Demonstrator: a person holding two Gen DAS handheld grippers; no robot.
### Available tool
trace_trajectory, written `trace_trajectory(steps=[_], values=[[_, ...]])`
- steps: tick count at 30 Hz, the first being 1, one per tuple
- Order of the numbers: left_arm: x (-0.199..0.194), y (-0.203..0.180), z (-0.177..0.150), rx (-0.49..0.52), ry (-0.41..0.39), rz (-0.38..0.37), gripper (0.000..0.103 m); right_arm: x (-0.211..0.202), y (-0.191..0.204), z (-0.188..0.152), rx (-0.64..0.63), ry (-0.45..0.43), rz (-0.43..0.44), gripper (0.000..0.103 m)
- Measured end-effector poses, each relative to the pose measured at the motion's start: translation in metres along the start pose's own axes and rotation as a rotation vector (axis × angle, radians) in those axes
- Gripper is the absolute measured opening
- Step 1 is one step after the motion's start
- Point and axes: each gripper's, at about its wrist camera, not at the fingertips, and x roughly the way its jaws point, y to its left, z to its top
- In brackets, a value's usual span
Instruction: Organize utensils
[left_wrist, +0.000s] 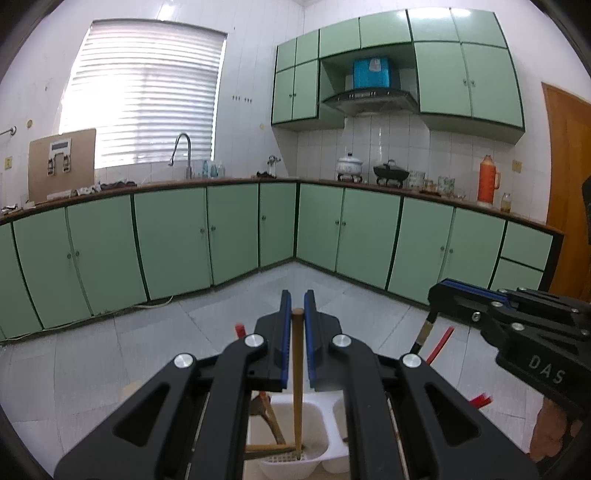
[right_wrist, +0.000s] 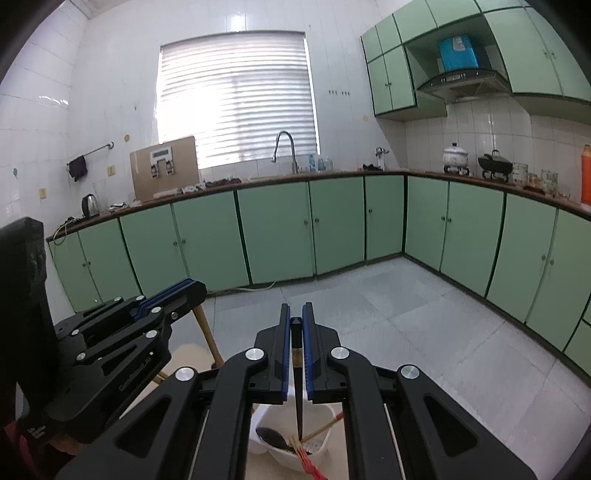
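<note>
In the left wrist view my left gripper (left_wrist: 297, 295) is shut on a light wooden chopstick (left_wrist: 297, 373) that stands upright. Its lower tip rests inside a white divided utensil holder (left_wrist: 317, 413), beside other wooden utensils. My right gripper (right_wrist: 295, 308) is shut on a black chopstick (right_wrist: 299, 398), whose tip points down into another white holder compartment (right_wrist: 327, 437) containing a dark spoon (right_wrist: 273, 439) and red chopsticks (right_wrist: 308, 463). Each gripper shows in the other's view: the right gripper (left_wrist: 437, 295) at the right, the left gripper (right_wrist: 197, 286) at the left.
The holder stands on a pale table top (right_wrist: 192, 354) above a grey tiled floor (left_wrist: 147, 350). Green base cabinets (left_wrist: 170, 236) run along the far walls under a counter with a sink tap (left_wrist: 183, 151), pots and an orange flask (left_wrist: 487, 181). A hand (left_wrist: 550, 435) holds the right gripper.
</note>
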Motion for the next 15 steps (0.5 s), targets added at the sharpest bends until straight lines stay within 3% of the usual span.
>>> trace_trajectory(steps=[11, 13, 15], values=[[0.007, 0.010, -0.027, 0.000, 0.069, 0.008, 0.009, 0.000, -0.011, -0.017, 0.042, 0.048, 0.002, 0.009], [0.001, 0.012, -0.025, -0.009, 0.064, 0.010, 0.019, -0.006, -0.013, -0.015, 0.048, 0.035, -0.005, 0.018], [-0.007, 0.014, -0.022, -0.018, 0.049, 0.014, 0.041, -0.014, -0.014, -0.013, 0.056, 0.016, -0.004, 0.029]])
